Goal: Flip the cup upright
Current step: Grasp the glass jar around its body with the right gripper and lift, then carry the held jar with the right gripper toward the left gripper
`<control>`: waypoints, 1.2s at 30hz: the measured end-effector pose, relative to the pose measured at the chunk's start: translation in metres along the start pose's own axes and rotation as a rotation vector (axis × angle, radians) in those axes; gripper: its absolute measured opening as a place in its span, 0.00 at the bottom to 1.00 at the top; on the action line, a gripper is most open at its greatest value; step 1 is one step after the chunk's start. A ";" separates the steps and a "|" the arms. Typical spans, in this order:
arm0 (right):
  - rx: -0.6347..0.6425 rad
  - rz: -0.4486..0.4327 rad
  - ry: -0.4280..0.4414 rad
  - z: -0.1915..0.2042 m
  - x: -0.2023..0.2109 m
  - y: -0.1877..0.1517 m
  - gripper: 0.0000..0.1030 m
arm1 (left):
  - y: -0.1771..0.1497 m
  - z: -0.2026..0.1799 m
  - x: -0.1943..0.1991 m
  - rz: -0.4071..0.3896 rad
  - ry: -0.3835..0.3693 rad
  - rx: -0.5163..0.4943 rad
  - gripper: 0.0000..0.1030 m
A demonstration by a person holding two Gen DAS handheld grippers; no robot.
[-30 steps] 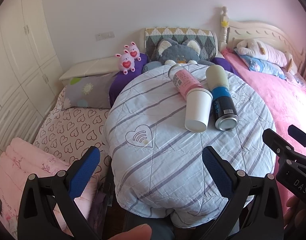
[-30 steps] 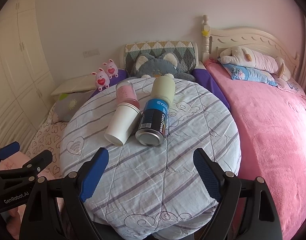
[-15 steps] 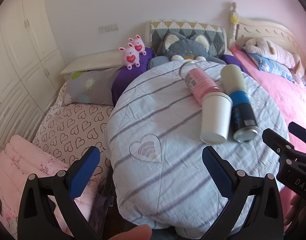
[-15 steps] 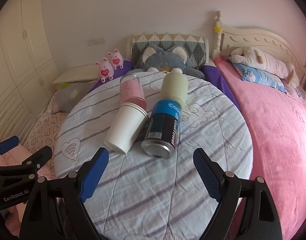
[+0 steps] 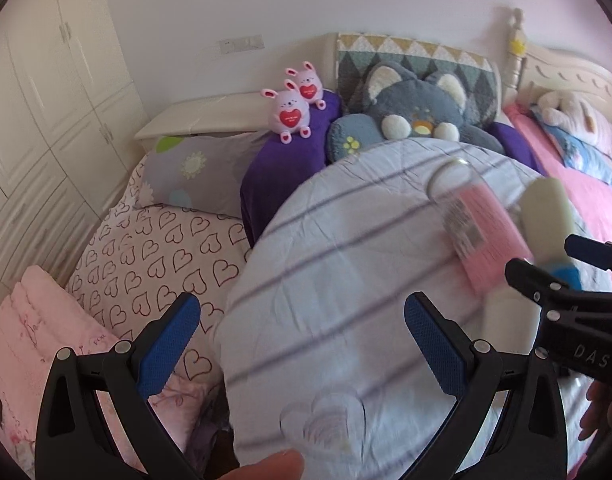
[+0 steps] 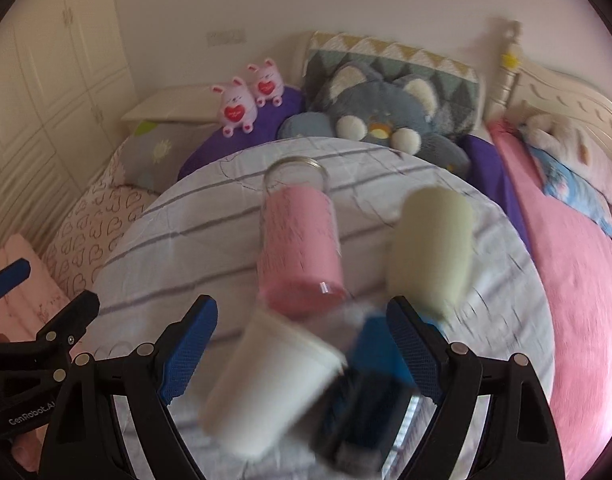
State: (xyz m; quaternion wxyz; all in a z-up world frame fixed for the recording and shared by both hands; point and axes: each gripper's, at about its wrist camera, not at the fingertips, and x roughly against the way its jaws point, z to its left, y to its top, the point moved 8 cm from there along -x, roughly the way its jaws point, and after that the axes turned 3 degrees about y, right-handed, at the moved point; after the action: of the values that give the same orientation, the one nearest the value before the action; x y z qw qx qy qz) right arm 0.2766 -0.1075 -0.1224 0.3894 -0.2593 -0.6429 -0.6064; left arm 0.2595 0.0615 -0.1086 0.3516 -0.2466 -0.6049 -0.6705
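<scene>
We are looking out from two hand-held grippers over a round table draped in a striped quilt (image 6: 194,224), set among beds and soft toys.

In the right wrist view, the right gripper (image 6: 302,340) is holding its blue-padded fingers spread wide, gripping nothing. Between them, at about six o'clock from the table's centre, a white paper cup (image 6: 266,384) is lying on its side, its rimmed mouth pointing toward one o'clock. The picture is blurring here, so we cannot tell whether the fingers are touching the cup. Just beside it at four o'clock, a blue and black spray can (image 6: 370,396) with a pale cream cap (image 6: 430,248) is lying lengthwise. At twelve o'clock from the cup, a clear tumbler with a pink sleeve (image 6: 300,248) is lying with its open glass end facing away.

In the left wrist view, the left gripper (image 5: 302,340) is hovering over the near left part of the quilt, fingers likewise spread and pinching nothing. The pink-sleeved tumbler is showing at two o'clock, and the cup is mostly hidden behind the other gripper's black frame at three o'clock.

At the far side, a grey cat plush (image 6: 390,120) is sitting at twelve o'clock, and two pink bunny toys (image 6: 246,96) are sitting at eleven o'clock.
</scene>
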 end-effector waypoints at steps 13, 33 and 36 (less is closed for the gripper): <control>-0.002 0.171 0.027 -0.005 -0.076 0.030 0.84 | 0.022 -0.002 -0.076 0.080 0.041 0.007 1.00; 0.025 0.215 0.081 0.007 -0.082 0.035 0.69 | 0.022 0.010 -0.070 0.087 0.042 0.035 1.00; 0.021 0.169 0.083 0.008 -0.068 0.044 0.69 | 0.024 0.016 -0.056 0.071 0.047 0.043 1.00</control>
State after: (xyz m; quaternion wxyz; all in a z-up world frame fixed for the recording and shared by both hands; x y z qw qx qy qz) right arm 0.3489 -0.0845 -0.1522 0.4680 -0.2832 -0.6085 -0.5749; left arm 0.3118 0.0864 -0.1340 0.3946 -0.2446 -0.6017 -0.6500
